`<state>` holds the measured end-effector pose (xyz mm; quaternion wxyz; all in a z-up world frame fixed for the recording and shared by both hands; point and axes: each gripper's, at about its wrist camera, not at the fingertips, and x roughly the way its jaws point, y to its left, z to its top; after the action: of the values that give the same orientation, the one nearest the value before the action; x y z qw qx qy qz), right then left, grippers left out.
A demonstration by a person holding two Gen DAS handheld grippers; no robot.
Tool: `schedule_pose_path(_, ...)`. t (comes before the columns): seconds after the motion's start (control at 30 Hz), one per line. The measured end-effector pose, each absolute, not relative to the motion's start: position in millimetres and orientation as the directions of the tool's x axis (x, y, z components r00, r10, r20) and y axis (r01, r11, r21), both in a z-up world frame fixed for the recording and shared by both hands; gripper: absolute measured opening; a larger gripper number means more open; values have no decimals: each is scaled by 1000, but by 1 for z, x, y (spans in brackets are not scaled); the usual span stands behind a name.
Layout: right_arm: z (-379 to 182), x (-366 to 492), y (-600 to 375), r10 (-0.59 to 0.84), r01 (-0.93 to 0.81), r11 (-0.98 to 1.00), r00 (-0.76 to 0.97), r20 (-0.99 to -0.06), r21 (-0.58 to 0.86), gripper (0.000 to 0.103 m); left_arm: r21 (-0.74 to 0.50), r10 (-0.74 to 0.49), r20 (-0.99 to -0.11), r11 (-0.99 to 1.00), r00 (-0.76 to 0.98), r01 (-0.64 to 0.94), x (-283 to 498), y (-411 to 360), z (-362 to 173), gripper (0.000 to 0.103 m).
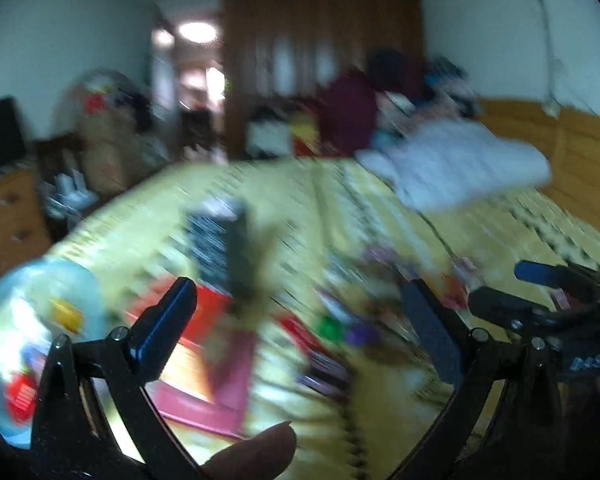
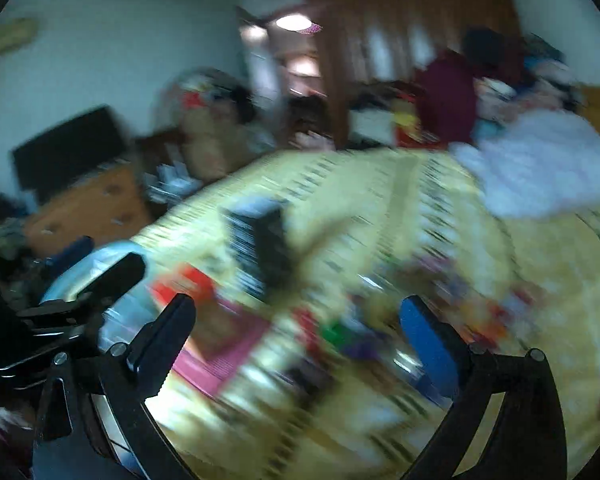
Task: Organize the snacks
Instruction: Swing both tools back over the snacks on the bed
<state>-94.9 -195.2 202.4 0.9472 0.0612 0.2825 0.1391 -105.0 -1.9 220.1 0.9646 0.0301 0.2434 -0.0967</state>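
A lived-in home bedroom — a bed point(image 1: 380, 208) under a yellow patterned cover fills it. Behind stand a brown wardrobe point(image 1: 320, 40) and a wooden dresser point(image 2: 92, 208).

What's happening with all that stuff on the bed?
A person is holding two grabbing tools over a yellow bedspread strewn with snack packets. The left gripper and right gripper are both wide open and empty. A dark box stands upright nearby. Everything is blurry, so nothing is picked up yet.
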Motion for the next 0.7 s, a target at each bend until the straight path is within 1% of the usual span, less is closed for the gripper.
schedule_pose_path(0.07, 168, -96, -226, 238, -154, 970, 781, -577, 191, 103, 1, -190, -556, 973, 809, 230, -93, -21, 185, 103)
schedule_pose_path(0.13, 135, -95, -249, 208, -103, 975, 749, -630, 199, 103, -1, -168, -659, 975, 733, 223, -74, -32, 143, 103)
schedule_pose_path(0.2, 100, -92, -266, 192, -73, 977, 707, -680, 201, 103, 18, -130, -717, 979, 685, 204, -65, -39, 108, 103)
schedule_pose_path(0.27, 73, -88, -276, 187, -64, 979, 676, -713, 195, 103, 42, -80, -756, 985, 650, 170, -55, -39, 78, 103)
schedule_pose_path(0.4, 28, -76, -287, 170, -61, 984, 627, -760, 169, 103, 83, -7, -801, 989, 599, 122, -46, -41, 35, 103)
schedule_pose_path(0.47, 12, -74, -287, 164, -52, 984, 612, -774, 167, 103, 87, 11, -819, 991, 574, 105, -42, -36, 21, 103)
schedule_pose_path(0.57, -6, -71, -288, 158, -54, 986, 606, -780, 159, 103, 65, -9, -816, 992, 578, 108, -45, -39, 16, 103)
schedule_pose_path(0.7, -12, -70, -285, 145, -64, 989, 619, -772, 134, 103, 33, -26, -820, 995, 571, 92, -42, -37, 13, 103)
